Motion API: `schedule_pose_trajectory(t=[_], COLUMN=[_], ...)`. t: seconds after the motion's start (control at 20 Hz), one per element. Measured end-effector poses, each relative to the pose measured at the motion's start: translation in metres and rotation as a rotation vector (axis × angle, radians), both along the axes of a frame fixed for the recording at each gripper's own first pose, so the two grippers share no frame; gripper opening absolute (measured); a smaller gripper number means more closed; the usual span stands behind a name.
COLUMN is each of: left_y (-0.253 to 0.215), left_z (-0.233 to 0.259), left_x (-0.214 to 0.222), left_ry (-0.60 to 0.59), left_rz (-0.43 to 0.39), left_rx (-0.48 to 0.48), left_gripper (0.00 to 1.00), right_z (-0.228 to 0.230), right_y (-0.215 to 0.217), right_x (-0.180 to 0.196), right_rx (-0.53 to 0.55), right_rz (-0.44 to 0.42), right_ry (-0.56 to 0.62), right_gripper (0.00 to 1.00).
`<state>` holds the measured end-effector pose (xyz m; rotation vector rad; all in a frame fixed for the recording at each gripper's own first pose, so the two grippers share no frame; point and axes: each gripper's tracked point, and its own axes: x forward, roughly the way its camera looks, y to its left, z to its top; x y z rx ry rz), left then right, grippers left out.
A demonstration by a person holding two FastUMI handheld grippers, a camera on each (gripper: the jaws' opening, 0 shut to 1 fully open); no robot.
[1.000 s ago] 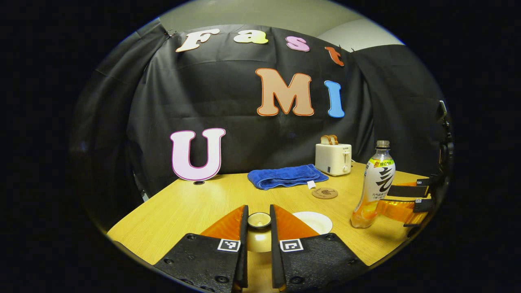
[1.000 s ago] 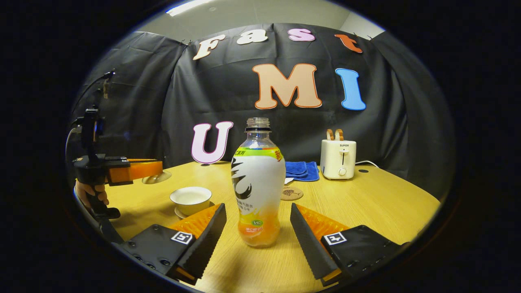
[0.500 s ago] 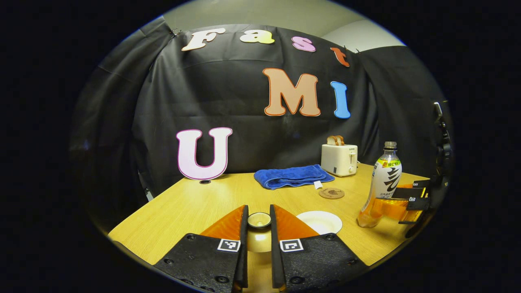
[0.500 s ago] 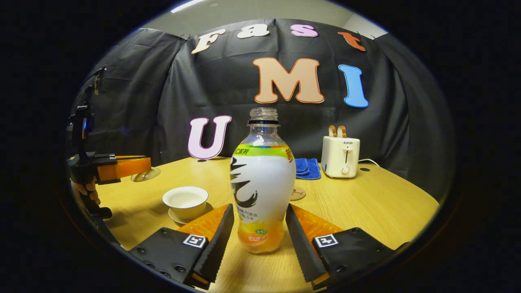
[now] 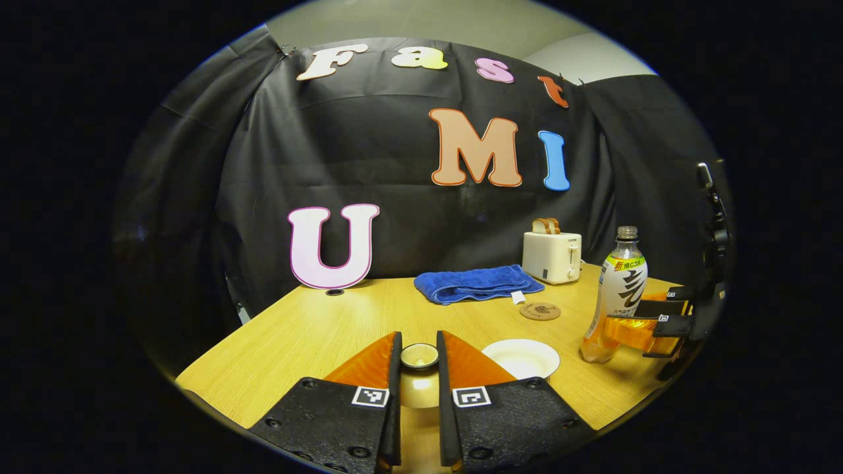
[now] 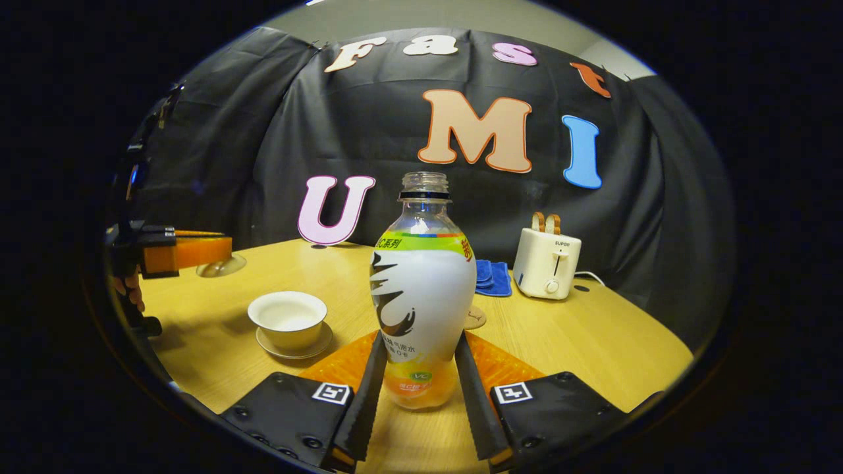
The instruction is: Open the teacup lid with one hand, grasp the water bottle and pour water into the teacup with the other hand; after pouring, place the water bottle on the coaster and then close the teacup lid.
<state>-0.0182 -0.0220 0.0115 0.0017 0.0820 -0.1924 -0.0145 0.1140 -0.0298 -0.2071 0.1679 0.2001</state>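
The uncapped water bottle (image 6: 421,289), with a white label and orange liquid at the bottom, stands on the table. My right gripper (image 6: 420,388) is shut on its lower body, both fingers against its sides. In the left gripper view the bottle (image 5: 619,289) shows at the far right with the right gripper (image 5: 649,322) around it. My left gripper (image 5: 419,368) is shut on the knob of the teacup lid (image 5: 419,356) and holds it above the table. The open white teacup (image 6: 288,319) sits on its saucer (image 6: 293,347), left of the bottle. The round coaster (image 5: 540,311) lies beyond the cup.
A white toaster (image 6: 546,263) with bread stands at the back of the wooden table (image 6: 593,336). A folded blue towel (image 5: 477,284) lies beside it. A hand (image 6: 128,293) holds the left gripper (image 6: 191,253) at the table's left side.
The right gripper's fingers have closed from wide apart onto the bottle's lower body. The left gripper still holds the lid aloft and has drifted slightly away from the cup.
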Motion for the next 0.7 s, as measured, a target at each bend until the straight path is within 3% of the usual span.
schedule_pose_trajectory(t=[0.7], left_y=[0.030], left_z=[0.004], left_x=[-0.003], left_ry=[-0.007], left_rz=[0.048], left_rx=[-0.028], left_gripper=[0.20], right_z=[0.022], right_y=[0.007], right_x=[0.011], right_rx=[-0.587], right_rz=[0.042], right_ry=[-0.197], right_gripper=[0.65])
